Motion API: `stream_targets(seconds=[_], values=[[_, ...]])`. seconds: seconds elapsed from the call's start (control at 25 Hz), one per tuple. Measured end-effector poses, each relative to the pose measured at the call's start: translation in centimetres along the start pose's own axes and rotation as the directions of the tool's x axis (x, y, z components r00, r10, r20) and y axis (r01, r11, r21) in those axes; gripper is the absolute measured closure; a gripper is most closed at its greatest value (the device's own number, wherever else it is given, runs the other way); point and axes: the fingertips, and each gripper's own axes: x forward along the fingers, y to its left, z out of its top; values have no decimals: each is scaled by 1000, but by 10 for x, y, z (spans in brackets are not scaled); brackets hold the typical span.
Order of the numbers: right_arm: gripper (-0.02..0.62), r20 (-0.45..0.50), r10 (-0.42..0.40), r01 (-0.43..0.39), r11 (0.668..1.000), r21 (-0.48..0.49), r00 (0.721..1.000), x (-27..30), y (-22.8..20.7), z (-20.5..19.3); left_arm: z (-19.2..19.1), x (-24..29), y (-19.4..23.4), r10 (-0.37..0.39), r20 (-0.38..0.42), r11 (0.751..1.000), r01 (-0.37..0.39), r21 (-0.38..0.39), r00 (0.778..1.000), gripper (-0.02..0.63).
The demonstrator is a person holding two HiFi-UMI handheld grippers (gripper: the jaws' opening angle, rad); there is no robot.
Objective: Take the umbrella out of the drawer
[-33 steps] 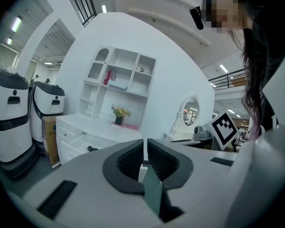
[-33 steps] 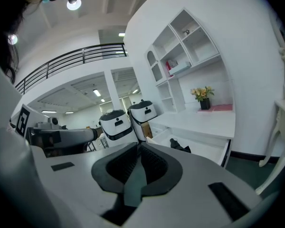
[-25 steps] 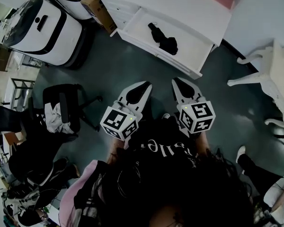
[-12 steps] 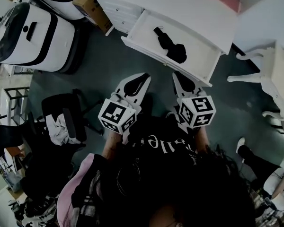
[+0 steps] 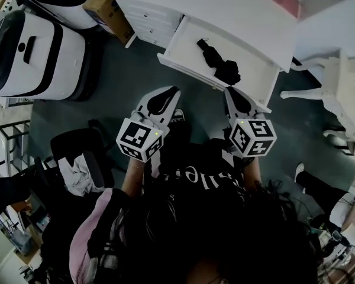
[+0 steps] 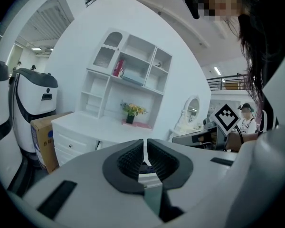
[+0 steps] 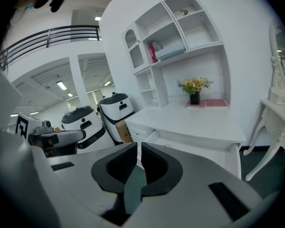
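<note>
Black umbrella point(image 5: 218, 59) in white drawer point(image 5: 183, 47) plain in head view, left tool point(image 5: 175, 90), right tool point(image 5: 228, 90) closed, empty.

Left tongs point(image 5: 170, 92), right tongs point(image 5: 228, 90) both moved closer to drawer point(image 5: 184, 45) front

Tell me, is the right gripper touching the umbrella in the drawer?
Apart. The right gripper view shows the right gripper shut and empty, with the white desk ahead of it. In the head view the umbrella lies alone in the open drawer.

Matt black cloth umbrella point(image 5: 220, 61); smooth white-painted drawer point(image 5: 186, 47); dull brown cardboard box point(image 5: 105, 7)
</note>
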Motion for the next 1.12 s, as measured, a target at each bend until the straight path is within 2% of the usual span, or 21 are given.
stream_targets(seconds=[0.32,0.56,1.12], values=[[537,-23,-62,62,998,-1,998,9,9,-1,12,20,22,-75,23,997,75,3,997,572],[537,-36,-96,97,995,24,995,8,-4,-6,12,36,14,-122,11,993,122,-3,993,572],[537,-70,-78,85,990,111,995,45,-65,-4,12,95,8,-147,-51,989,147,3,988,572]])
